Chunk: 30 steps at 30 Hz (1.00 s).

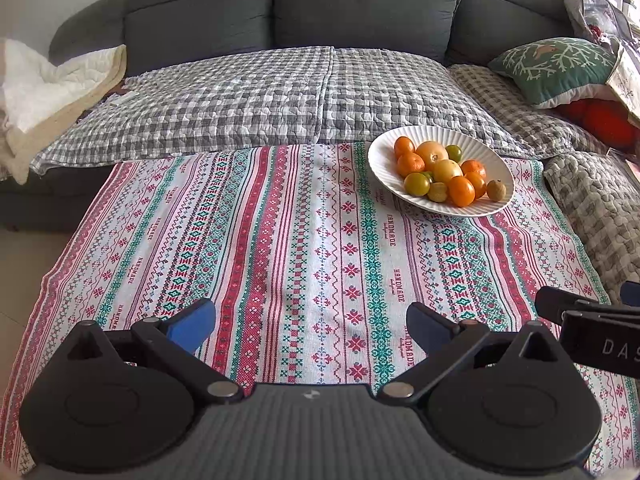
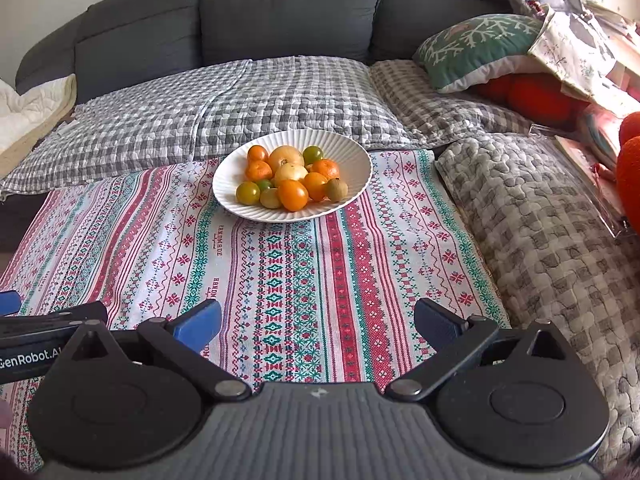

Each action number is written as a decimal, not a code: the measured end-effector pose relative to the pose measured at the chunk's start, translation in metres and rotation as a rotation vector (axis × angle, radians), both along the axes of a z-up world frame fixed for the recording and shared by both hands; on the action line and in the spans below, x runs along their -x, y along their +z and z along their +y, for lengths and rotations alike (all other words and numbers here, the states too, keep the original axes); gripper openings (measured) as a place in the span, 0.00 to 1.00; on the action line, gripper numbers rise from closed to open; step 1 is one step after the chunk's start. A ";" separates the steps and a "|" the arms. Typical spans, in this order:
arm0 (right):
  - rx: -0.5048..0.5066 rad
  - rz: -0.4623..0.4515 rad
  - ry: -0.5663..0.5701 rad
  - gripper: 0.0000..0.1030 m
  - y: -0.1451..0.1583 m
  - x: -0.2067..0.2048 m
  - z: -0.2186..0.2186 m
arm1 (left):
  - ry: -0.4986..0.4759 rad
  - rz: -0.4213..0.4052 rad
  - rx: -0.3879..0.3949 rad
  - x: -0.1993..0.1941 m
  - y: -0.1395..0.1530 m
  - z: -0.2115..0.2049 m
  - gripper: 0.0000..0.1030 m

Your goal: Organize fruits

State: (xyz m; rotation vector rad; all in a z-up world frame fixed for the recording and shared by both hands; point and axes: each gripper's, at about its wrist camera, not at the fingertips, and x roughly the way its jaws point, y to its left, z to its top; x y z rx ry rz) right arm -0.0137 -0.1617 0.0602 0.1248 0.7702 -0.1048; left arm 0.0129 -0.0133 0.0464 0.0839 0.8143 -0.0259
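The left gripper (image 1: 311, 326) has its jaws spread wide with nothing between them, its blue fingertips (image 1: 192, 326) hanging over the striped tablecloth (image 1: 280, 248). The right gripper (image 2: 318, 326) is released the same way, jaws apart and holding nothing, over the near part of the same cloth. Each gripper shows at the edge of the other's view, so the two sit side by side at the near end of the table.

Further out, a white ribbed plate (image 2: 356, 160) rests on the far right part of the cloth, close to its far edge. It holds the fruits (image 2: 290, 178) in a heap: orange ones, two larger pale yellow ones, and a few small green and brownish ones, all touching.

Beyond the plate lies a grey checked blanket (image 1: 256, 96) on a dark grey sofa (image 1: 360, 0). A green cushion (image 2: 480, 46) sits at the far right
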 end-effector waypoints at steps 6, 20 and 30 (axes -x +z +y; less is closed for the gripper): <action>0.065 -0.001 0.002 0.99 -0.003 0.004 0.011 | -0.002 0.012 -0.015 0.001 -0.002 0.000 0.92; 0.081 -0.012 -0.039 1.00 -0.003 0.005 0.008 | 0.010 0.003 -0.023 0.005 -0.001 0.002 0.92; 0.092 -0.013 -0.040 1.00 -0.002 0.006 0.010 | -0.002 0.012 -0.031 0.006 -0.003 -0.004 0.92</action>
